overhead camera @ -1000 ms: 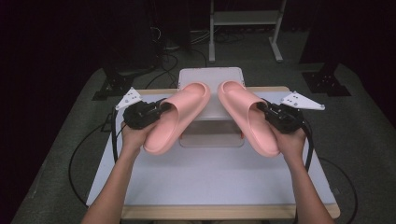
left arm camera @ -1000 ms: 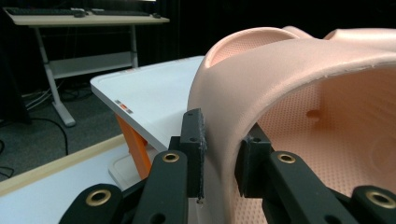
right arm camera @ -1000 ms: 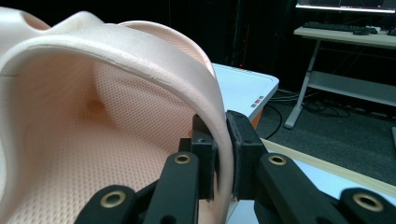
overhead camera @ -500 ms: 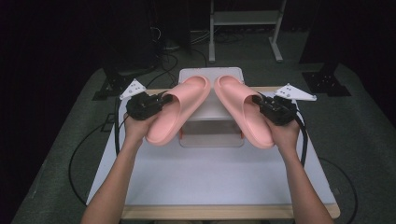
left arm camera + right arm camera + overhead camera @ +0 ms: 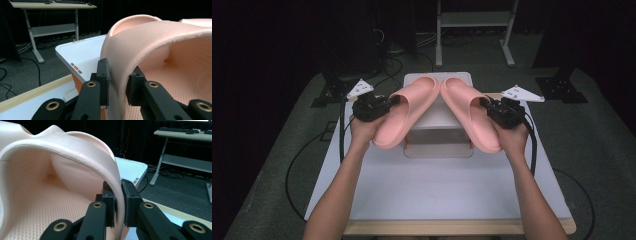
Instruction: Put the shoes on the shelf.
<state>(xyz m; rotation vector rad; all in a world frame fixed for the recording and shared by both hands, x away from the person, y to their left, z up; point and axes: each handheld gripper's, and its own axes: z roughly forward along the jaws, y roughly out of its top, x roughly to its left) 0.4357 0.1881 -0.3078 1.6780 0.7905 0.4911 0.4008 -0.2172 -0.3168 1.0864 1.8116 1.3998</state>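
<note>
Since half a second ago I have carried both slippers a little farther from me, so their toes now sit over the white lidded plastic box (image 5: 438, 116) at the back of the table.

On the left, my left gripper (image 5: 388, 102) is clenched on the outer side wall of the left pink foam slide slipper (image 5: 407, 111). In the left gripper view, my two black jaws pinch that slipper (image 5: 160, 57) at the edge of its strap, one pad outside and one inside, with the gripper (image 5: 118, 81) pointing toward the box (image 5: 82, 53), whose white lid and orange latch show beyond.

In the middle, the two slippers tilt inward and their toes meet, touching or very nearly so, above the box. The box stands on the white table top (image 5: 437, 185).

On the right, my right gripper (image 5: 486, 104) grasps the outer side wall of the right pink foam slide slipper (image 5: 469, 117). In the right gripper view, my jaws squeeze the thin strap edge of that slipper (image 5: 57, 182) between them, the gripper (image 5: 118, 195) held close to the dotted footbed, with the box (image 5: 131, 171) behind.
</note>
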